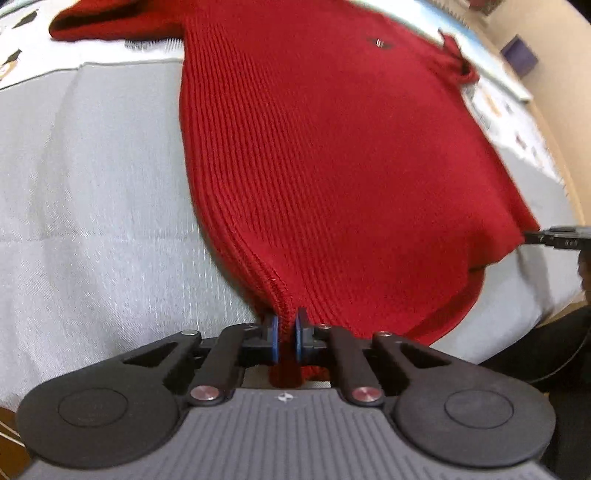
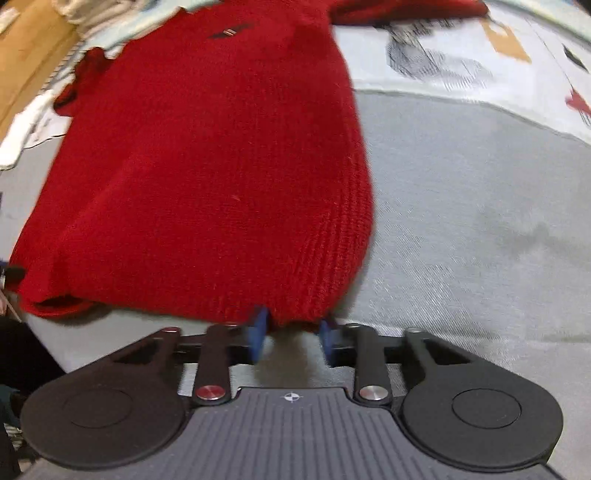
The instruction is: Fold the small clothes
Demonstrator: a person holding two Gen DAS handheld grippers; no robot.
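A red knit sweater (image 1: 314,147) lies flat on a grey bed cover (image 1: 92,203), hem towards me and a sleeve (image 1: 110,22) stretched out at the far left. My left gripper (image 1: 286,332) is shut on the hem's left corner, with red knit pinched between its blue pads. In the right wrist view the same sweater (image 2: 207,166) has its right hem corner bunched between the blue pads of my right gripper (image 2: 291,328), which touch it on both sides. A small dark logo (image 2: 229,31) sits near the chest.
The grey cover (image 2: 480,221) extends wide on both sides of the sweater. A white printed sheet (image 2: 461,48) lies beyond it. White cloths (image 2: 22,129) sit at the left edge. A purple box (image 1: 521,55) stands on the floor beyond the bed's far right edge.
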